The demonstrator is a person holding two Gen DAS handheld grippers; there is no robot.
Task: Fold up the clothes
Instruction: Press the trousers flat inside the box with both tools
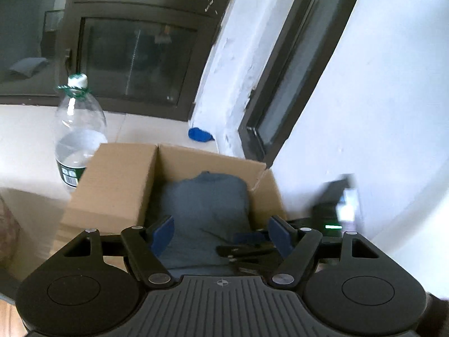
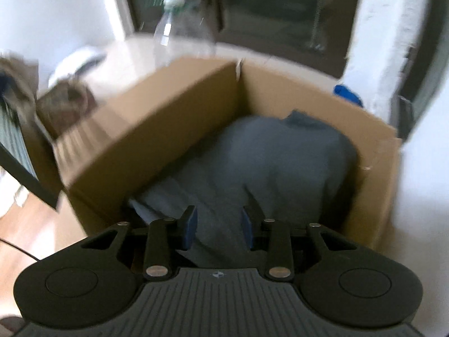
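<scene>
A folded grey-blue garment (image 2: 269,163) is seen lying inside the open cardboard box (image 1: 118,179), and both tools are held just over the box's near edge. The left gripper (image 1: 220,236) is spread wide and empty, the right gripper (image 2: 220,226) parted less widely, nothing clamped. The fold may be dragged loose if cloth is snagged on withdrawal, and the water bottle (image 1: 80,132) beside the box could be knocked.

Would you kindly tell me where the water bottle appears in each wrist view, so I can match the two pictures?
Left wrist: the bottle stands at left, just behind the box's left wall.
Right wrist: the bottle is at top centre, blurred, behind the box's far corner.
Shared landmark: the blue object by the white pillar.
</scene>
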